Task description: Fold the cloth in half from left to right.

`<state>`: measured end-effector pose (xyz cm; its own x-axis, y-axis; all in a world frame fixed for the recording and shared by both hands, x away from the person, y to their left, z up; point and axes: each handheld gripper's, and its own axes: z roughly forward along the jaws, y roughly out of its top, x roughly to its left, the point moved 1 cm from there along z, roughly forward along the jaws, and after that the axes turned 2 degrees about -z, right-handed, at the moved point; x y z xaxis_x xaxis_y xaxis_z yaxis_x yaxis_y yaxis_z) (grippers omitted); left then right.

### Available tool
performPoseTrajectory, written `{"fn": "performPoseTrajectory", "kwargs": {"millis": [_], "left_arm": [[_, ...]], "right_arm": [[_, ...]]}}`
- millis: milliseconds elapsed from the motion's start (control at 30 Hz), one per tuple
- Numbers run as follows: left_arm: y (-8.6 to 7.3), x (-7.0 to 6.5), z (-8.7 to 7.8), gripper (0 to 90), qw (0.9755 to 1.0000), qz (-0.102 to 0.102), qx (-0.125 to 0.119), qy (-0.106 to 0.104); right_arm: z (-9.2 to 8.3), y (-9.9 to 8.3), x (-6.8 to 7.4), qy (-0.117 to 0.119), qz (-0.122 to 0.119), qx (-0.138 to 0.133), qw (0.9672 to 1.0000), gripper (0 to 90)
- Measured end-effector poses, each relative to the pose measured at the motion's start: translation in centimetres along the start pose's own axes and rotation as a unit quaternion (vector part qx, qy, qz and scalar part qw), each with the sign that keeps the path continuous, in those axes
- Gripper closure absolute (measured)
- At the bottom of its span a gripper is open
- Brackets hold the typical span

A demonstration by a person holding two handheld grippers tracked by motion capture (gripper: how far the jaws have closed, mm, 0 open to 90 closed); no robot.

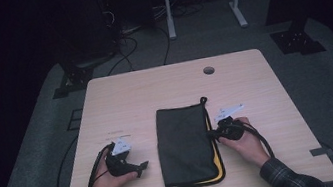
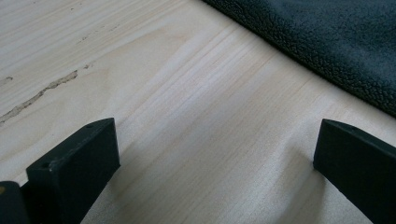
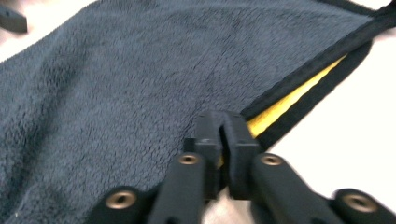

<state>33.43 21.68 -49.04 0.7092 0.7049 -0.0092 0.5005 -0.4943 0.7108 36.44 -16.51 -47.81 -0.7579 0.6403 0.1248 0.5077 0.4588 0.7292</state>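
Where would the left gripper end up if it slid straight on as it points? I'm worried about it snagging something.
Probably at the dark towel: bare table lies ahead of the open left gripper, then the towel's edge. Depth is hard to judge.

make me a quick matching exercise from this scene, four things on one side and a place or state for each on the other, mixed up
Things:
1. left gripper
2. right gripper
3. towel
4. table hole

Place or state:
A. folded, dark grey, yellow showing along one edge
B. jaws wide apart over bare wood
C. near the far edge of the table
D. jaws shut at the towel's edge

Pairs: 1-B, 2-D, 3-A, 4-C
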Motion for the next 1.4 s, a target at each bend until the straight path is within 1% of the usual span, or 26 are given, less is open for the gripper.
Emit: {"fn": "performPoseTrajectory", "kwargs": {"millis": [67,167,200,267,300,333,367,400,433,567,600,633,700,800,833,900,933,1000,1033,1067,1200,1267,1300,1333,1367,1400], "left_arm": [[0.0,0.0,0.0,0.0,1.0,0.0,0.0,0.0],[0.0,0.0,0.0,0.0,1.0,0.0,0.0,0.0],[0.0,0.0,0.0,0.0,1.0,0.0,0.0,0.0],[0.0,0.0,0.0,0.0,1.0,0.0,0.0,0.0],[0.0,0.0,0.0,0.0,1.0,0.0,0.0,0.0],[0.0,0.0,0.0,0.0,1.0,0.0,0.0,0.0],[0.0,0.0,0.0,0.0,1.0,0.0,0.0,0.0],[0.0,0.0,0.0,0.0,1.0,0.0,0.0,0.0],[0.0,0.0,0.0,0.0,1.0,0.0,0.0,0.0],[0.1,-0.1,0.0,0.0,1.0,-0.003,-0.001,0.003],[0.1,-0.1,0.0,3.5,1.0,-0.003,-0.001,0.003],[0.4,-0.1,-0.1,10.2,1.0,0.002,-0.003,-0.003],[0.7,-0.2,-0.1,11.6,1.0,-0.001,-0.004,-0.004],[1.1,-0.5,0.0,18.2,0.9999,0.0,-0.013,-0.009],[1.5,-0.6,0.1,19.7,0.9996,-0.003,-0.023,-0.014],[2.0,-0.8,0.2,21.2,0.9993,-0.003,-0.032,-0.02],[2.2,-0.9,0.3,22.6,0.9991,-0.006,-0.035,-0.025],[2.4,-0.9,0.4,23.9,0.999,-0.007,-0.035,-0.025],[2.9,-0.7,0.5,25.6,0.9991,-0.003,-0.036,-0.022],[3.5,-0.4,0.7,27.0,0.9989,-0.005,-0.042,-0.019],[5.0,0.5,1.3,31.7,0.9983,-0.008,-0.057,-0.013],[5.3,0.7,1.4,34.4,0.9982,-0.008,-0.058,-0.011],[6.2,1.2,2.0,35.1,0.9982,-0.004,-0.059,-0.007],[6.2,1.2,2.0,35.9,0.9982,-0.004,-0.059,-0.007],[6.9,1.6,2.4,36.5,0.998,-0.002,-0.063,-0.002],[6.9,1.6,2.4,36.5,0.998,-0.002,-0.063,-0.002]], "right_arm": [[0.0,0.1,-0.2,-0.002,-0.002,0.001,1.0,88.3],[-0.2,0.1,-0.4,-0.02,-0.006,-0.004,0.9998,88.4],[-0.2,0.1,-0.6,-0.021,-0.007,-0.001,0.9998,88.4],[-0.2,0.2,-0.9,-0.038,-0.018,0.0,0.9991,88.2],[-0.1,0.3,-1.1,-0.039,-0.014,-0.005,0.9991,87.1],[-0.1,0.3,-1.2,-0.039,-0.015,-0.007,0.9991,85.4],[-0.1,0.3,-1.3,-0.049,-0.02,-0.006,0.9986,83.1],[-0.1,0.3,-1.4,-0.051,-0.018,-0.008,0.9985,78.2],[-0.3,0.3,-1.7,-0.043,-0.01,-0.016,0.9989,73.0],[-1.0,0.2,-2.3,-0.048,-0.002,-0.031,0.9983,62.4],[-1.0,0.2,-2.3,-0.048,-0.002,-0.031,0.9983,62.4],[-1.5,0.1,-2.7,-0.056,0.002,-0.038,0.9977,56.5],[-1.8,-0.1,-3.1,-0.06,0.005,-0.041,0.9973,52.9],[-1.9,-0.2,-3.3,-0.066,0.005,-0.043,0.9969,50.0],[-2.1,-0.4,-3.6,-0.069,0.006,-0.043,0.9966,48.8],[-2.1,-0.5,-3.7,-0.073,0.004,-0.044,0.9964,47.1],[-2.1,-0.5,-3.8,-0.073,0.004,-0.044,0.9963,46.6],[-2.1,-0.6,-4.0,-0.075,0.003,-0.044,0.9962,45.7],[-2.1,-0.6,-4.1,-0.076,0.005,-0.044,0.9961,45.7],[-2.0,-0.6,-4.2,-0.075,0.005,-0.044,0.9962,45.3],[-1.8,-0.4,-4.6,-0.075,0.01,-0.051,0.9958,45.3],[-1.7,-0.3,-4.7,-0.072,0.015,-0.055,0.9958,45.3],[-1.3,-0.1,-5.0,-0.072,0.015,-0.045,0.9963,44.6],[-1.3,-0.1,-5.0,-0.072,0.015,-0.045,0.9963,44.6],[-1.0,0.5,-5.4,-0.073,0.016,-0.05,0.996,44.7],[-1.0,0.5,-5.4,-0.073,0.016,-0.05,0.996,44.7]]}}
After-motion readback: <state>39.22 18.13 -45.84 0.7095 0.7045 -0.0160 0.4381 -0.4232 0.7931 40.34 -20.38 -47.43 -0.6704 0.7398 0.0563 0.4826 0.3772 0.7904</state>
